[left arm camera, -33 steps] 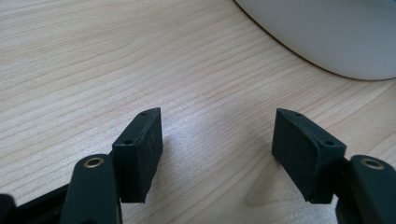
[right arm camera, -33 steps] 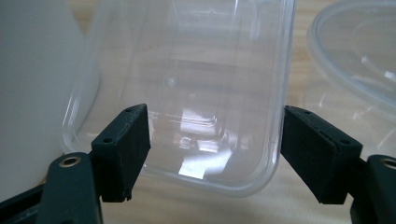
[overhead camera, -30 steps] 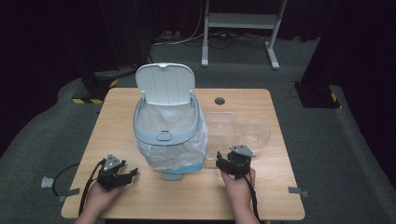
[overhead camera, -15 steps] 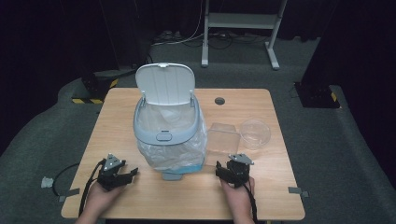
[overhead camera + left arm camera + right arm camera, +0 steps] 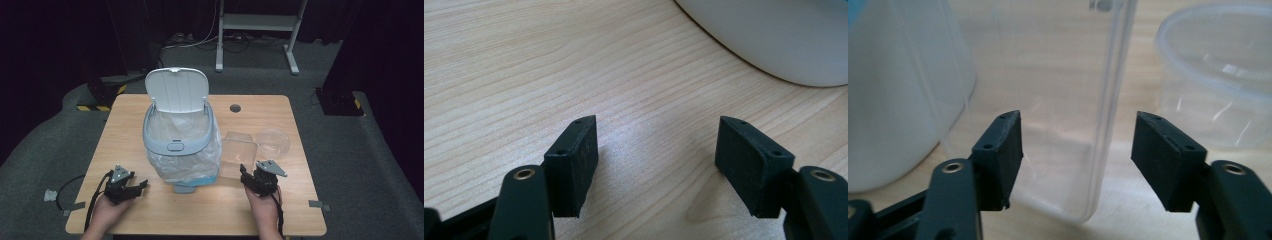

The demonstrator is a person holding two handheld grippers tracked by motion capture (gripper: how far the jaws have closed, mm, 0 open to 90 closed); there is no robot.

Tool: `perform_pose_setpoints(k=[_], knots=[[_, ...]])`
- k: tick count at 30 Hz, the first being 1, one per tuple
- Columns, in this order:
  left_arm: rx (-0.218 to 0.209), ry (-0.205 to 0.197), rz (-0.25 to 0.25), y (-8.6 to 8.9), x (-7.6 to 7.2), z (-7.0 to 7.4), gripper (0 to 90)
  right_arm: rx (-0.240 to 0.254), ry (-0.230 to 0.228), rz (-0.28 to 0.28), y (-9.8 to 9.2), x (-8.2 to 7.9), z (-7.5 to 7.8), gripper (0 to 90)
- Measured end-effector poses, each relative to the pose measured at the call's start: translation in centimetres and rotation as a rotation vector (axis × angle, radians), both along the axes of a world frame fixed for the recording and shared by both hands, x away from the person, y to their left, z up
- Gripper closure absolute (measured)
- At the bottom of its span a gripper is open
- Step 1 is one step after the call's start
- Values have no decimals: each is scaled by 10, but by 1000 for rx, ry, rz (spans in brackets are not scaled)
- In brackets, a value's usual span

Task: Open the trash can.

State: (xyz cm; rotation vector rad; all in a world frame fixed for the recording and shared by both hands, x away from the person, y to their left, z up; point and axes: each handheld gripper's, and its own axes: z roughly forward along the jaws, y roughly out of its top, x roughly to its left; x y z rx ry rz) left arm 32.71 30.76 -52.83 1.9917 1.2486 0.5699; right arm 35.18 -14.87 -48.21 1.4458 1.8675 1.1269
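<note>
The clear square container (image 5: 239, 152) stood on the bench (image 5: 125, 125) just ahead of your right claw (image 5: 252, 176), between the lined bin (image 5: 179, 145) on one side and the round clear tub (image 5: 273, 141) on the other. In the right gripper view the container (image 5: 1048, 100) rose straight in front of the jaws, its near corner between them and one upright wall running up the middle of the gap. Your right claw (image 5: 1075, 160) had just been closing, yet the pads (image 5: 1003, 150) stood clear of the plastic on both sides, so nothing was gripped. I judged that the move to come turned on this: the container lay dead ahead of the right claw and touching distance off, with a thin vertical wall offering the bite, while the tub (image 5: 1213, 85) sat just beyond the right jaw and could be nudged.

Your left claw (image 5: 131, 186) rested well apart, on the far side of the bin near the front edge of the bench. In the left gripper view it (image 5: 656, 160) stood partly spread over bare wood (image 5: 524, 65), holding nothing, the pale curve of the bin (image 5: 784, 35) above it. The right hand (image 5: 264, 207) was plainly the nearer one.
</note>
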Motion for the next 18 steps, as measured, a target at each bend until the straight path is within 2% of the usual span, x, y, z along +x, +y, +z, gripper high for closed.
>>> perform_pose_setpoints(k=[5, 6, 11, 12, 13, 18], knots=[[0, 0, 0, 0, 0, 0, 336, 17, -20, 72, -8, 11, 6, 491], [0, 0, 0, 0, 0, 0, 336, 17, -20, 72, -8, 11, 6, 491], [0, 0, 1, 0, 0, 0, 336, 28, -35, 101, -8, 9, 6, 630], [0, 0, 1, 0, 0, 0, 336, 28, -35, 101, -8, 9, 6, 630], [0, 1, 0, 0, 0, 0, 336, 28, -48, 106, -8, 7, 7, 689], [-1, 2, 2, 0, 0, 0, 336, 37, -61, 119, -11, 2, 7, 789]])
